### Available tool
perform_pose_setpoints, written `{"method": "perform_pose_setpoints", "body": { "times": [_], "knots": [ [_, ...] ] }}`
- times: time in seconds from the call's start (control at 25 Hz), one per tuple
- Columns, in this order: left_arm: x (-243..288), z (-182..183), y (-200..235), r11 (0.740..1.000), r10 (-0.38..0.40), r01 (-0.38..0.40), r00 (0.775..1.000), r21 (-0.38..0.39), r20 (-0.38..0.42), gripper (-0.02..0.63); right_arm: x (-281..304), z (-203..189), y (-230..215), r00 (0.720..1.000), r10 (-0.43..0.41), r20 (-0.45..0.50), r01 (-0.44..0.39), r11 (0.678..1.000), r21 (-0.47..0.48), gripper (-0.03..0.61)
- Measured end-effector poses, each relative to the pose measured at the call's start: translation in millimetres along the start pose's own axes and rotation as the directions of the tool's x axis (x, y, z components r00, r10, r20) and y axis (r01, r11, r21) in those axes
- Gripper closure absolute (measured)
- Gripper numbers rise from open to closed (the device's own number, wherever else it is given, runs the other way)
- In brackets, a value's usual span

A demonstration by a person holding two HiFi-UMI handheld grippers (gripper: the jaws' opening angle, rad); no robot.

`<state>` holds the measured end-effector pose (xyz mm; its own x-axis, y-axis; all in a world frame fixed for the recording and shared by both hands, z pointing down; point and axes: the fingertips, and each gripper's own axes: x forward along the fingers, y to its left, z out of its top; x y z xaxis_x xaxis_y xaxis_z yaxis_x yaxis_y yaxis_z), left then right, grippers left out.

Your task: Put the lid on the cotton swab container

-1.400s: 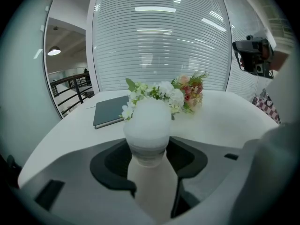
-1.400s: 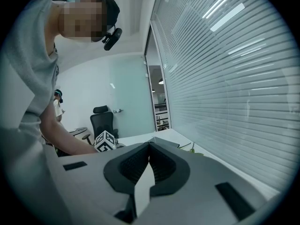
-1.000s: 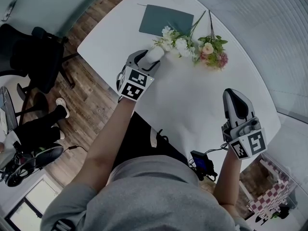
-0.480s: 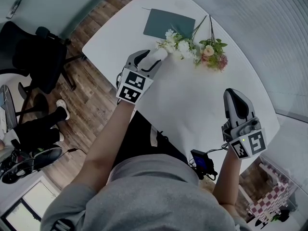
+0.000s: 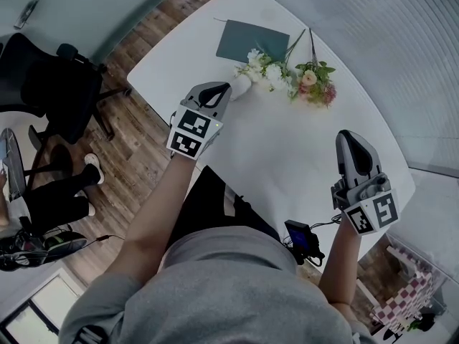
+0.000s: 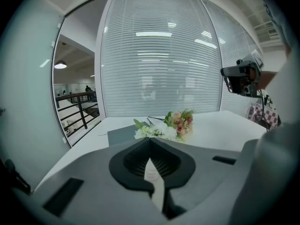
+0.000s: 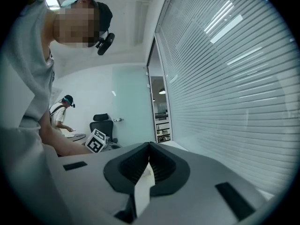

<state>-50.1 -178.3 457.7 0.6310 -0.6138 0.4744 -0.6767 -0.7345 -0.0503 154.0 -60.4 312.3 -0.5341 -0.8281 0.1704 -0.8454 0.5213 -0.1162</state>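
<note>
1. White cotton swab container (image 5: 242, 85) stands on the pale worktop (image 5: 301, 156), just beside a flower bunch (image 5: 287, 74) and near a dark green folder (image 5: 252, 40).
2. Left hand-held gripper (image 5: 224, 89) hovers just beside the container; its jaws have just been closing and now meet, clenched on nothing.
3. Right hand-held gripper (image 5: 347, 136) hangs well apart from the container, clenched and empty.

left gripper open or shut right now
Shut: the left gripper shows its jaws closed together in its own view, nothing between them.
</note>
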Motion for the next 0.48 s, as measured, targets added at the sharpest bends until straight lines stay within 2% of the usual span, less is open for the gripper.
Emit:
{"method": "perform_pose_setpoints", "body": {
  "times": [0.48],
  "knots": [
    [-40.4,36.6,7.0,1.0,0.009,-0.005,0.993,-0.027,0.12,0.607,-10.3,18.3,6.1,0.999,-0.02,0.046,0.021,1.0,-0.015,0.554]
  ]
}}
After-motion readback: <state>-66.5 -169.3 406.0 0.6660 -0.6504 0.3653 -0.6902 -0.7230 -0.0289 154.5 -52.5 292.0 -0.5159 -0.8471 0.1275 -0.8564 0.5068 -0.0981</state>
